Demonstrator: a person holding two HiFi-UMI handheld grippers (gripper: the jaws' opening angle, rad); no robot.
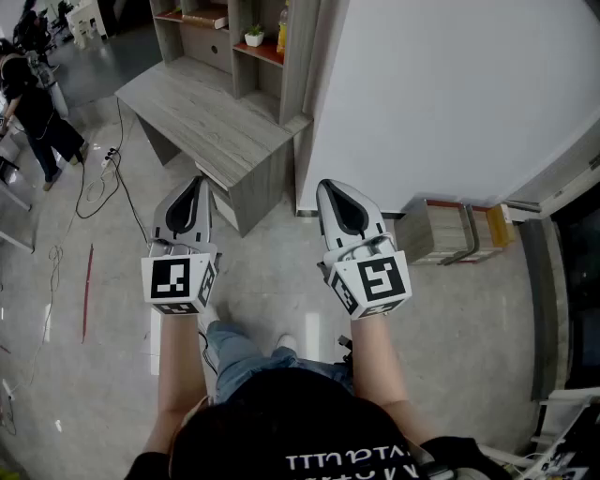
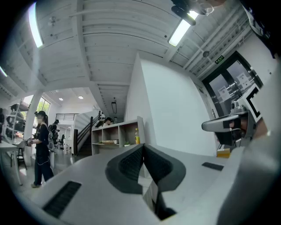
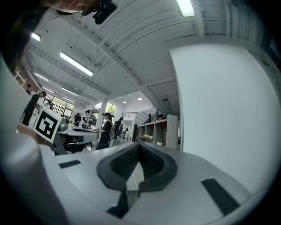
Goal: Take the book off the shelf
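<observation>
The book (image 1: 204, 17) lies flat in an upper compartment of the grey wooden shelf unit (image 1: 302, 56) at the far top of the head view. In the left gripper view it is a thin pale strip (image 2: 109, 142) in the shelf (image 2: 115, 130). Both grippers are held side by side over the floor, well short of the shelf. My left gripper (image 1: 194, 185) is shut and empty, its pads together (image 2: 142, 147). My right gripper (image 1: 328, 189) is shut too, with nothing between its jaws (image 3: 139, 145).
A grey desk (image 1: 202, 108) joins the shelf, which also holds a small plant (image 1: 254, 36) and a yellow bottle (image 1: 281, 33). A white partition wall (image 1: 441, 94) stands on the right, with stacked boxes (image 1: 450, 230) at its foot. Cables (image 1: 98, 183) lie left, and a person (image 1: 33, 112) stands far left.
</observation>
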